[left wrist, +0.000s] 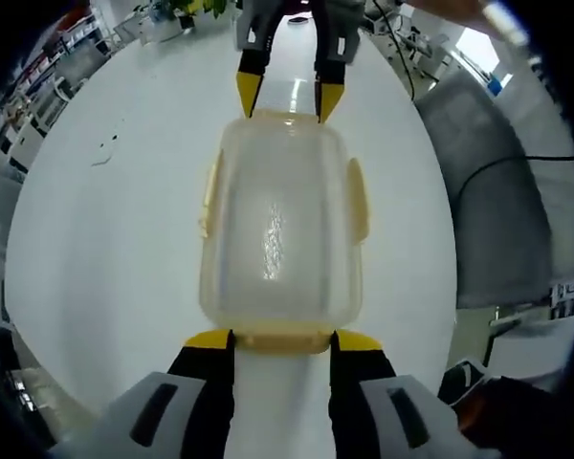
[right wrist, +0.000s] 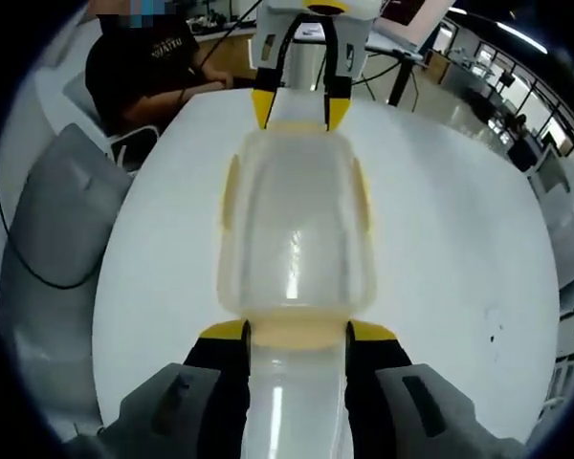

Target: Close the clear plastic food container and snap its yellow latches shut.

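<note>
The container (left wrist: pixel 279 229) is clear, slightly frosted plastic with a smooth skin that catches streaks of light on its lid; its latches (left wrist: pixel 360 199) are pale yellow, translucent plastic. The table (left wrist: pixel 105 239) is white, smooth and glossy, mirroring lamps. Both the left gripper (left wrist: pixel 282 341) and right gripper (right wrist: pixel 298 332) have matt black jaws with yellow tips that look plastic, on matt grey housings. A chair (right wrist: pixel 48 220) wears matt grey cloth

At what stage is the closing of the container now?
Done: the lid lies on the clear rectangular plastic food container on the round white table. In hand: left tongs and right tongs sit at the yellow end latches. Left: whether the long-side latches are snapped cannot be told.
</note>
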Motion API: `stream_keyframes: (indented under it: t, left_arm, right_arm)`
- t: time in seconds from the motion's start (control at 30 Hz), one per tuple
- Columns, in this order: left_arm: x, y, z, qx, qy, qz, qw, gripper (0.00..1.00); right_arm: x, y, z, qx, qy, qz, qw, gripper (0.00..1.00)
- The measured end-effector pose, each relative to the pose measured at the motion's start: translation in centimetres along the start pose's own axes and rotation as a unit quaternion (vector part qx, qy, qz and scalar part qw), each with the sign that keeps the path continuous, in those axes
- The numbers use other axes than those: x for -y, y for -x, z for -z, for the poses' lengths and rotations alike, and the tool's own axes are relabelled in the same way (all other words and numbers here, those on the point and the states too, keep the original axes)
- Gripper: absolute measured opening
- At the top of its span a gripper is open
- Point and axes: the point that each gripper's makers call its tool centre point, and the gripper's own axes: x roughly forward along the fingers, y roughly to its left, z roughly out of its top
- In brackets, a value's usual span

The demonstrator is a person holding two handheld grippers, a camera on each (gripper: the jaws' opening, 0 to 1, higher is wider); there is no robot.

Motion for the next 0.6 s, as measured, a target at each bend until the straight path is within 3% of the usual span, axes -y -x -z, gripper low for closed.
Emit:
stream_keyframes:
  t: [0.3,0.6]
  left_arm:
    - [0.3,-0.1,-3.9,0.017,-0.008,0.001,0.9998,0.33]
    - [0.5,-1.0,-8.7,0.038,-0.024,0.008,0.999,0.33]
  right_arm:
    - [-0.4,3.3,2.5,-0.003,-0.004,0.01,0.9999,0.35]
    - [-1.1,5.7,6.8,-0.018,-0.022,0.013,0.9995,0.35]
